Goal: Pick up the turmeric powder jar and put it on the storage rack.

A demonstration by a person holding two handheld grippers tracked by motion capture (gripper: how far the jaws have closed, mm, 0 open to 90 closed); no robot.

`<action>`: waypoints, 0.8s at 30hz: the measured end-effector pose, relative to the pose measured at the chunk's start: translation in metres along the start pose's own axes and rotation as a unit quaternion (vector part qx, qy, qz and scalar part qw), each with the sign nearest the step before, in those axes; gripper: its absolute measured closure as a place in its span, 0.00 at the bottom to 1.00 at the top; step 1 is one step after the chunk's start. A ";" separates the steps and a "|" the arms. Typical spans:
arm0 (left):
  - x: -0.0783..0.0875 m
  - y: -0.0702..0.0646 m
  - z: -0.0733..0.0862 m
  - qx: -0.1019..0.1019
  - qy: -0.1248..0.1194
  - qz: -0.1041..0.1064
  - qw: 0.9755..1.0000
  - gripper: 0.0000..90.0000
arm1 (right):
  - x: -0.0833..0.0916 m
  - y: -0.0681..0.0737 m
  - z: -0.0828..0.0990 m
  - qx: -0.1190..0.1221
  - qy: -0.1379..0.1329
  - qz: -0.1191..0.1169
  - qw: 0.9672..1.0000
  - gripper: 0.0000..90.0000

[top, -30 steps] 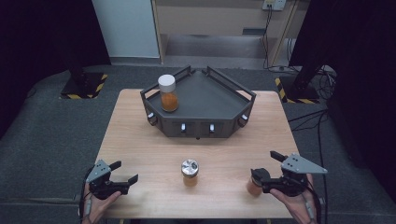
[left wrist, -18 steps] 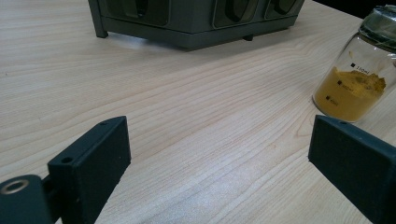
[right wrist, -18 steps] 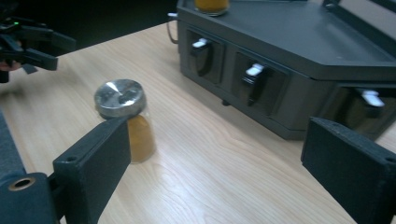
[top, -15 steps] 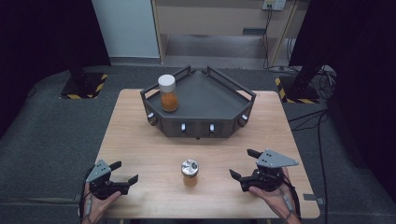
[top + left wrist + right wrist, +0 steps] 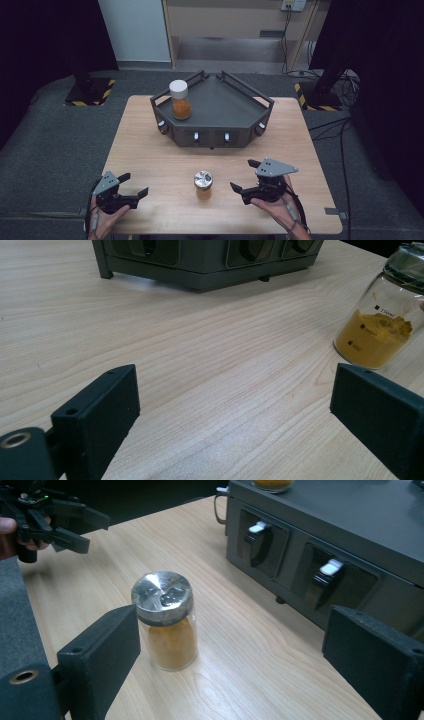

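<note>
Reaching in from the near right edge, right gripper (image 5: 243, 178) has jaws spread wide, nothing between the pads yet; they point at the small jar (image 5: 203, 184), near it but apart. Wide spread likely set to straddle the jar body. In the right gripper view the jar (image 5: 165, 621) sits ahead, closer to the left jaw, upright, silver lid on, orange powder inside. Left gripper (image 5: 134, 185) rests at near left corner of the table (image 5: 145, 150), jaws also wide apart, holding nothing; looks parked out of the way. In the left gripper view the same jar (image 5: 376, 325) stands off to the right, well apart.

Farther back: dark tray (image 5: 235, 107) on the table's far half, probably the drop spot. A second jar (image 5: 180, 100), white lid, orange contents, already stands upright on its left part.

Versus earlier frames: right gripper has slid leftward across the near edge toward the small jar, jaws about equally wide. Left gripper unmoved. Both jars unmoved.
</note>
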State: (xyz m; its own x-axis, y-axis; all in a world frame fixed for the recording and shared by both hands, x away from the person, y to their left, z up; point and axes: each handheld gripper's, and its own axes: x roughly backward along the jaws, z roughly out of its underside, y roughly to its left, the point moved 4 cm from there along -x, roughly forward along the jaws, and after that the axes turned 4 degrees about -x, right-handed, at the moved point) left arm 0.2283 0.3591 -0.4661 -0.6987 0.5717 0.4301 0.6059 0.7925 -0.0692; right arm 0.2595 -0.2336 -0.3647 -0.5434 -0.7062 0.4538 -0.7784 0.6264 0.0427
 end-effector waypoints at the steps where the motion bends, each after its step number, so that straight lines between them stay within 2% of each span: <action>1: 0.000 0.000 0.000 0.000 0.000 0.000 1.000 0.05 | -0.002 0.000 -0.001 0.001 0.001 -0.002 1.000 0.09; 24: 0.000 -0.001 0.000 -0.001 0.001 0.000 1.000 0.05 | -0.049 0.011 -0.006 -0.008 0.027 -0.044 0.999 0.10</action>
State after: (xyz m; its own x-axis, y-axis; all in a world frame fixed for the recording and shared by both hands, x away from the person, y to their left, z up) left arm 0.2282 0.3585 -0.4658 -0.6975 0.5718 0.4320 0.6074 0.7915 -0.0670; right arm 0.2796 -0.1896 -0.3810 -0.4548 -0.7403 0.4950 -0.8168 0.5683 0.0994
